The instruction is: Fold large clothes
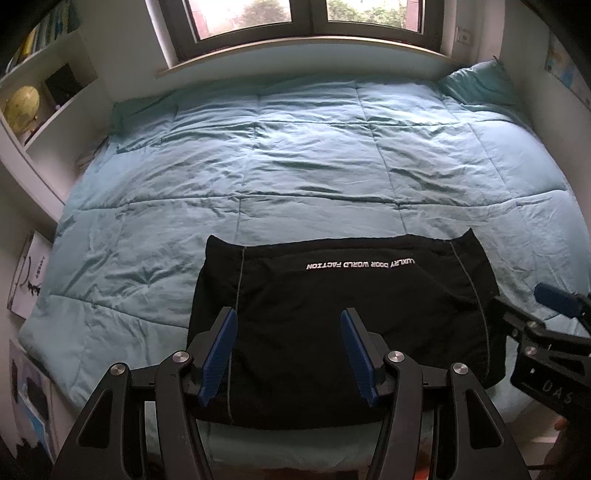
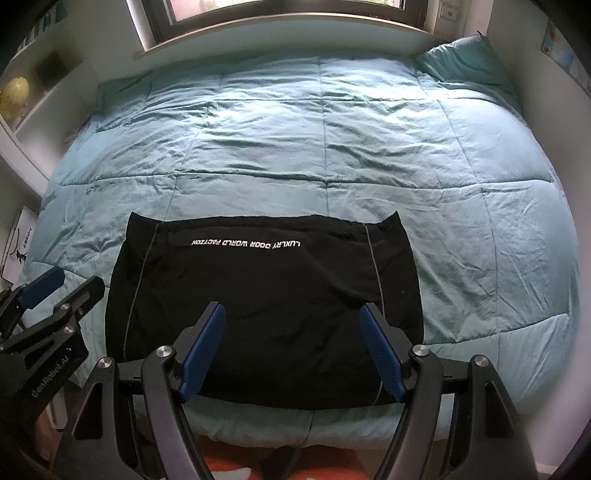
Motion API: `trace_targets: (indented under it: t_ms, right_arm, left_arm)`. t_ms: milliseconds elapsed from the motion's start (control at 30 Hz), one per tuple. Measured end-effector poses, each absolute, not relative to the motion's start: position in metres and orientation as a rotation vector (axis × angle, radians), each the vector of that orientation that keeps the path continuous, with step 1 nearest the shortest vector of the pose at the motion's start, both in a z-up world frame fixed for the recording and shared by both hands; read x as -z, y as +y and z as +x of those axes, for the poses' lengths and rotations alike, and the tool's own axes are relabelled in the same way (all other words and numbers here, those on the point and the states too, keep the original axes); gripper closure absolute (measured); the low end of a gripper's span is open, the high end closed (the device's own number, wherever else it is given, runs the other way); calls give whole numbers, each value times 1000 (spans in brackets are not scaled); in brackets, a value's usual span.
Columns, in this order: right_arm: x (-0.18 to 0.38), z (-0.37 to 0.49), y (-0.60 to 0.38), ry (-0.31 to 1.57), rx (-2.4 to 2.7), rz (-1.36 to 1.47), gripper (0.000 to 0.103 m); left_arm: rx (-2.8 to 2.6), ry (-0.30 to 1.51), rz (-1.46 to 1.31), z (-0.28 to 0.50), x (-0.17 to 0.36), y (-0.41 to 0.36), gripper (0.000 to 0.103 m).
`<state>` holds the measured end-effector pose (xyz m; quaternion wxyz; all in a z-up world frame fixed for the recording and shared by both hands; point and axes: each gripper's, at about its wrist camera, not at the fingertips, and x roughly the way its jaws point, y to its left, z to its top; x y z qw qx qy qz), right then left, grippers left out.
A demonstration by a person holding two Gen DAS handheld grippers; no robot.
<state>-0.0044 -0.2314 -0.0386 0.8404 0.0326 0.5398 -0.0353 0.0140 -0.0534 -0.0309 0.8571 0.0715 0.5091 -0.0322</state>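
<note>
A black garment point(image 1: 332, 314) point(image 2: 258, 295) lies folded into a flat rectangle at the near edge of a bed, white lettering across its far part. My left gripper point(image 1: 289, 317) hovers over its near left portion, blue pads apart, nothing between them. My right gripper point(image 2: 293, 314) hovers over the garment's near middle, also open and empty. The right gripper point(image 1: 546, 314) shows at the right edge of the left wrist view, and the left gripper point(image 2: 62, 291) at the left edge of the right wrist view. Neither touches the cloth.
The light blue quilted bedspread point(image 1: 295, 155) point(image 2: 314, 140) covers the whole bed. A pillow point(image 1: 476, 85) lies at the far right, under a window point(image 1: 303, 22). White shelves with a yellow globe point(image 1: 22, 107) stand on the left. Orange floor point(image 2: 332, 465) shows below the bed edge.
</note>
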Motion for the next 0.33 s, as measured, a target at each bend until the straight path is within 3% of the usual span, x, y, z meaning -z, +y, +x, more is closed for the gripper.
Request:
trace_targets:
  t_ms: [333]
  right_arm:
    - [44,1,-229,1160,69,61,26]
  left_arm:
    - [23,1024,161,20,26,-43,43]
